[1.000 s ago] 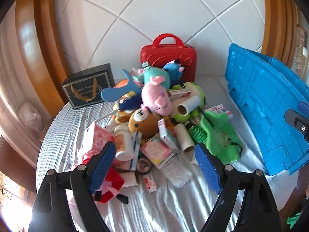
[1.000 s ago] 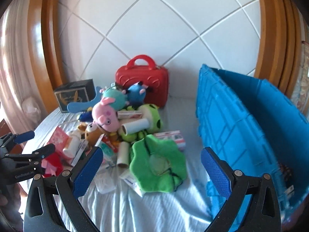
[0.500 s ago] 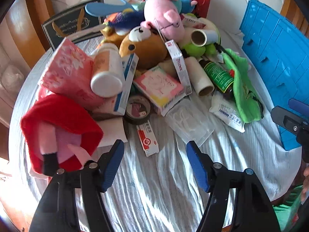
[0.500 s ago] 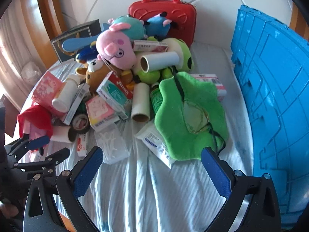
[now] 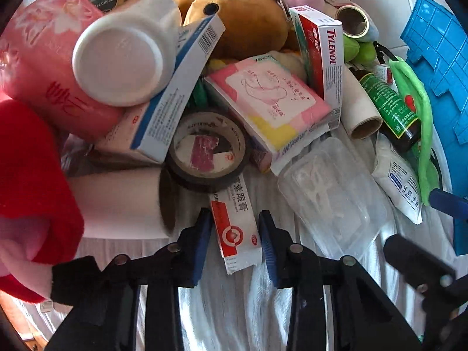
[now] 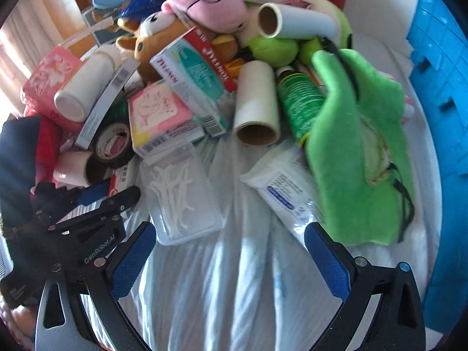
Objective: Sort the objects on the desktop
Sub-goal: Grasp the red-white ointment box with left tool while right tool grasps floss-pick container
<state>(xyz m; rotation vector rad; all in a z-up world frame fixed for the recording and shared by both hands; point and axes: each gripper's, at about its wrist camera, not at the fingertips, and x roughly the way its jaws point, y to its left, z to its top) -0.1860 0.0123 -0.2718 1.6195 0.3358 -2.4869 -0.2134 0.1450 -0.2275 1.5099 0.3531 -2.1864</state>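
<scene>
both wrist views look steeply down, close over the same clutter, edges perhaps fisheye-bent.

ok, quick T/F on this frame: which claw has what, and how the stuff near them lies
1. The left claw is shut on the ointment box. True.
2. The right claw grips the green cloth. False: it is open, with only the white sheet between its pads.
3. The tape roll lies just beyond the ointment box, overlapping its far end. True.
4. The clear case is empty. False: it holds white floss picks.
5. The white bottle stands upright. False: it lies tilted on the pile, base toward the left camera.
</scene>
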